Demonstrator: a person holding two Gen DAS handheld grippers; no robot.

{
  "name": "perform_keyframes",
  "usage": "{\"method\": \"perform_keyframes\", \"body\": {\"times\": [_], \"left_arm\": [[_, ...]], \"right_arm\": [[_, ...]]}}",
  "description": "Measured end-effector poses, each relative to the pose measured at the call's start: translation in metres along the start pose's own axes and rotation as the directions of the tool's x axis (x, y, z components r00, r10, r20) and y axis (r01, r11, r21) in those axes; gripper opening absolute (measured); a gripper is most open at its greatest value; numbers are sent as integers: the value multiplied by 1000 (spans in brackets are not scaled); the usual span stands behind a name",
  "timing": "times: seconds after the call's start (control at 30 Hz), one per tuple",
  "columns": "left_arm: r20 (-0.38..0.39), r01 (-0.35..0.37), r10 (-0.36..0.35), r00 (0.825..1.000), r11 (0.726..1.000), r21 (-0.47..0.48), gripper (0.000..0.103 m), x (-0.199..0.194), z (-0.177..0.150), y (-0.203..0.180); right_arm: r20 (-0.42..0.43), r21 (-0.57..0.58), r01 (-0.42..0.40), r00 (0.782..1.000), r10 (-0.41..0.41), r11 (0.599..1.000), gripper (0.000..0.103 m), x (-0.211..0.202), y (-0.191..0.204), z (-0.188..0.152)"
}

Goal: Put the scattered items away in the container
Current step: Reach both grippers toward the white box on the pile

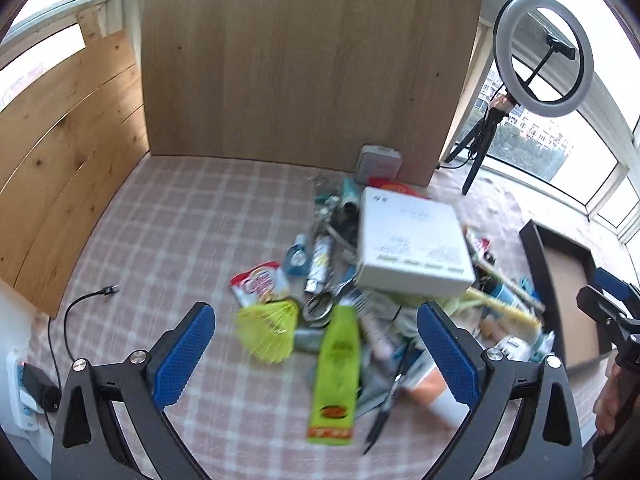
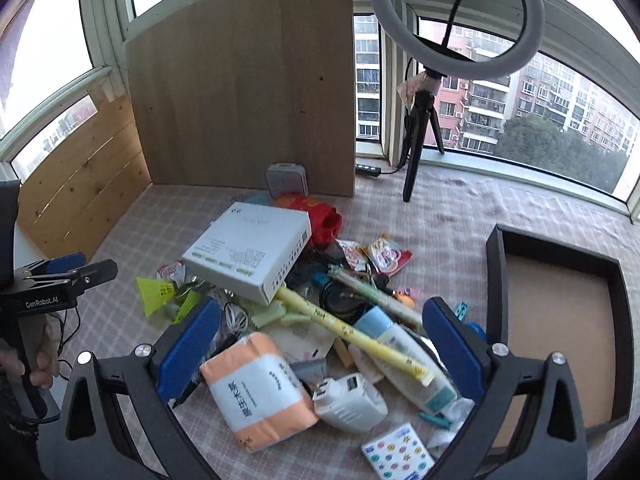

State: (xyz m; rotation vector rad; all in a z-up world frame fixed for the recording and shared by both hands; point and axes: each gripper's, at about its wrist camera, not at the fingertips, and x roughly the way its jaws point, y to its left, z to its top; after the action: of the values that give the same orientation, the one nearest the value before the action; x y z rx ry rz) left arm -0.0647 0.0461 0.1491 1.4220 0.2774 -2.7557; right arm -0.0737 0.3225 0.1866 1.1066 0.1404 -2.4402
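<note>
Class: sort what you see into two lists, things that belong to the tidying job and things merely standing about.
Job: white box, tissue pack, white charger, green tube, shuttlecock, dark tray.

Standing about: ring light, wooden board, power strip.

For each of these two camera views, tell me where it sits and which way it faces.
Left wrist: sits behind the open left gripper, facing the pile's left part, over the green tube; the right gripper shows at its right edge.
Right wrist: sits behind the open right gripper, over the tissue pack and white charger; the left gripper and its hand show at left.
Shared: white box, dark tray, ring light.
</note>
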Motion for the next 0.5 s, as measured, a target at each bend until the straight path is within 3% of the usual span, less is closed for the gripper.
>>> {"method": "perform_keyframes", "body": {"times": [0.13, 0.27, 0.33, 0.4, 0.47, 0.5], "left_arm": [[-12, -15, 15, 1000, 1000, -3, 102, 9, 17, -12], [-51, -30, 33, 998, 997, 68, 101, 37, 30, -28], [-83, -15, 21, 996, 997, 72, 93, 50, 36, -29], [-106, 14, -8, 994, 998, 56, 91, 61, 44, -26], [-141, 49, -42, 989, 998, 50, 91, 76, 49, -24], [-163, 65, -57, 985, 997, 44, 88, 83, 50, -22]], "right_arm": [[-22, -25, -43, 999, 42, 999, 87, 18, 1, 25], [-72, 19, -91, 993, 92, 996, 87, 49, 2, 34], [-104, 59, -133, 985, 139, 989, 86, 67, 2, 34], [-139, 80, -146, 978, 156, 986, 78, 87, 4, 35], [-179, 117, -165, 966, 185, 979, 53, 104, 4, 37], [-201, 146, -183, 957, 210, 972, 52, 113, 1, 38]]}}
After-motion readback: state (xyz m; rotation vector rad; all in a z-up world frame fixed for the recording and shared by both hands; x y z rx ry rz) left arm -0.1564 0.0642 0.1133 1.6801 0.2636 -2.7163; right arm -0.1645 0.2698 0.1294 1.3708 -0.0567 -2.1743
